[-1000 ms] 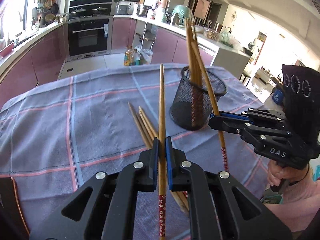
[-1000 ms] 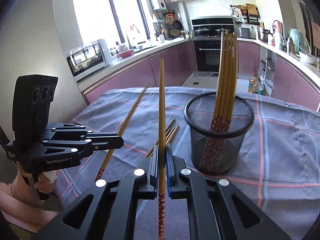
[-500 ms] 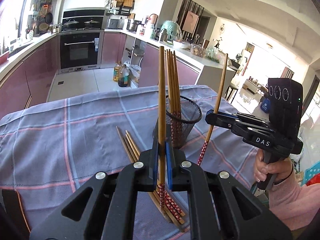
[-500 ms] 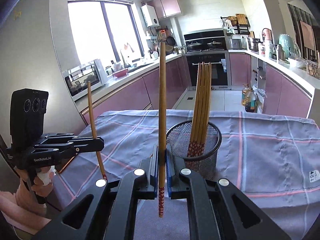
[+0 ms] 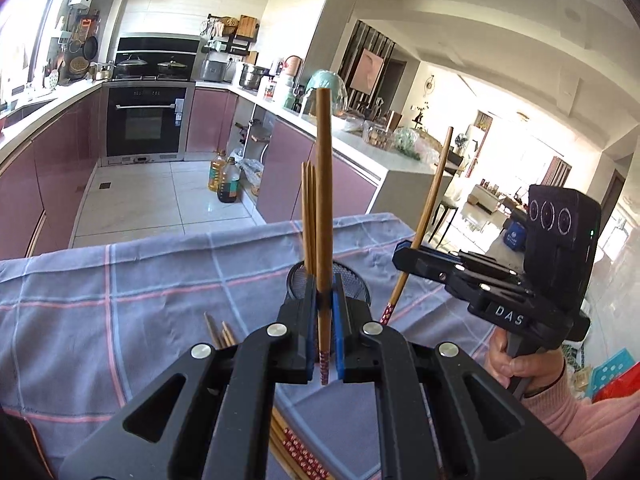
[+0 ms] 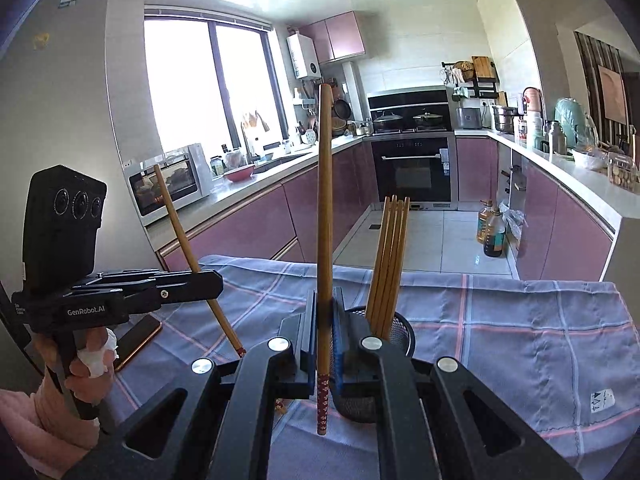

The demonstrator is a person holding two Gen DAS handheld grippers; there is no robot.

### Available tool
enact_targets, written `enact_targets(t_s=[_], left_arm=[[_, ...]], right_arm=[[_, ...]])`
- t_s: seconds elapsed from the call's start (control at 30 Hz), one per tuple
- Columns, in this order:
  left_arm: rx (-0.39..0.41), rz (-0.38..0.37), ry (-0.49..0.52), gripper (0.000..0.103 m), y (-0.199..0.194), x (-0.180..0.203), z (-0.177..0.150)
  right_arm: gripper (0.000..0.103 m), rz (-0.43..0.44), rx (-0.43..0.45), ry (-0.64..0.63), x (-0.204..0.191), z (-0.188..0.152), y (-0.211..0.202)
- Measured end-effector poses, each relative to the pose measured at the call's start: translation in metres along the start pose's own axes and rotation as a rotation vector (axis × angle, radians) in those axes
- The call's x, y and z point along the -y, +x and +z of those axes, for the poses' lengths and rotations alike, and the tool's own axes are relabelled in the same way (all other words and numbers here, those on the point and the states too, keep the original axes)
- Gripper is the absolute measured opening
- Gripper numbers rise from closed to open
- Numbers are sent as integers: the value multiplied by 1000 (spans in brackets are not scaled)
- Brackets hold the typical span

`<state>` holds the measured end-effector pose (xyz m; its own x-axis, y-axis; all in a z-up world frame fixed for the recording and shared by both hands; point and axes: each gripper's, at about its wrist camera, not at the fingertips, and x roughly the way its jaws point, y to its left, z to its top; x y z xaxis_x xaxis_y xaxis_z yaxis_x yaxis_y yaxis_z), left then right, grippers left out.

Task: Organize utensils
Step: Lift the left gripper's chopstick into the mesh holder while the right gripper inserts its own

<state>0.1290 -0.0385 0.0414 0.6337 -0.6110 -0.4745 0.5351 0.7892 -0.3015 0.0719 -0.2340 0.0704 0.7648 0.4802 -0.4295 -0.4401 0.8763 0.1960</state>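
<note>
**Chopsticks and Holder: Position and Condition**

Item one: a brown wooden chopstick with a red floral-patterned end (image 5: 323,208), upright, patterned end down, clear of the cloth. Item two: an identical wooden chopstick (image 6: 324,216), also upright and patterned end down; in the left wrist view it leans slightly. The black wire-mesh cylindrical holder (image 6: 398,330) stands on the checked cloth and contains a bundle of matching chopsticks (image 6: 387,264), patterned ends down, leaning against its rim. Further loose chopsticks (image 5: 298,450) lie flat on the cloth near the holder, roughly parallel.
</note>
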Motion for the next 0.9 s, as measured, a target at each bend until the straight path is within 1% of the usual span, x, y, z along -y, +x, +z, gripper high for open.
enact_targets(t_s=[0.07,0.27,0.5,0.57,0.63,0.73,0.8,0.9], left_arm=[[14,-12,-2,8,1,2,9],[50,-14,-3,7,6,9,31],[85,-22,-13,7,12,13,52],[92,-19,-10,7,13,15,56],[96,0,3,7,16,17,58],[77,32,35,7,24,20,57],[51,60,61,7,33,23,52],[-6,78,92,7,48,26,43]], right_arm=[[6,0,14,-6,0,5,-2],[6,-3,47,-18,3,23,-3],[6,-22,70,-25,10,33,4],[6,-28,74,-20,14,34,7],[6,-38,75,-16,16,34,11],[6,-53,50,0,24,32,22],[6,-58,26,6,27,28,30],[6,-60,-22,16,30,20,40]])
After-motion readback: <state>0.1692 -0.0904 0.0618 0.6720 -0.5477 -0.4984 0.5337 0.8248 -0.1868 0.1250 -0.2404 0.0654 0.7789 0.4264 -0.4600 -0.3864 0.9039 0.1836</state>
